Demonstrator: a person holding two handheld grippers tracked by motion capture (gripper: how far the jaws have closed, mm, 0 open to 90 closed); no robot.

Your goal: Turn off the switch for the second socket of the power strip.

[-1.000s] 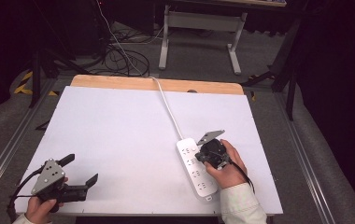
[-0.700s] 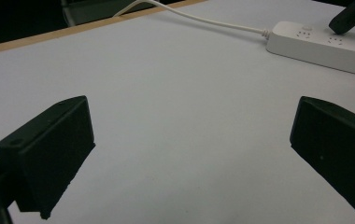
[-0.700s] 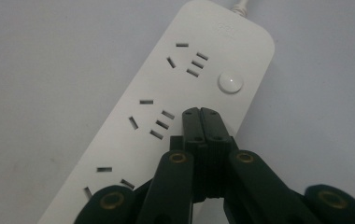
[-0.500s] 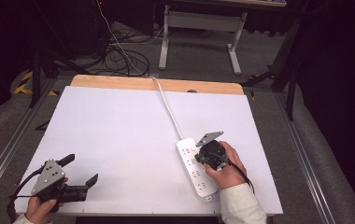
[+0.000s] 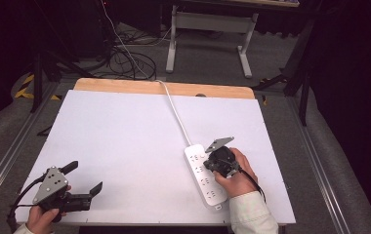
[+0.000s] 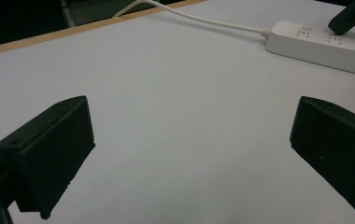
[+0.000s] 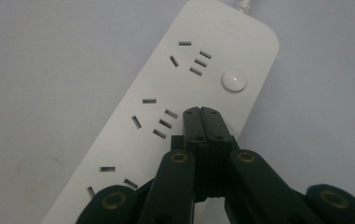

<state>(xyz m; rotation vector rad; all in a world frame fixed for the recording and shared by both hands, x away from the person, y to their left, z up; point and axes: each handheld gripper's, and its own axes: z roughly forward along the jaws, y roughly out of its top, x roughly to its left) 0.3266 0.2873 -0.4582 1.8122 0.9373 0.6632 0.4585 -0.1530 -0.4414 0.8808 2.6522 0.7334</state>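
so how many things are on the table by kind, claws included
power strip: 1
cord (from the strip): 1
claws: 2, left claw open, right claw shut over the strip
total: 4

The left gripper [image 6: 192, 154] holds its two black jaws wide apart over the bare white table [image 6: 175, 93]; a white power strip [image 6: 325, 46] with its cord [image 6: 199, 18] lies far off at upper right
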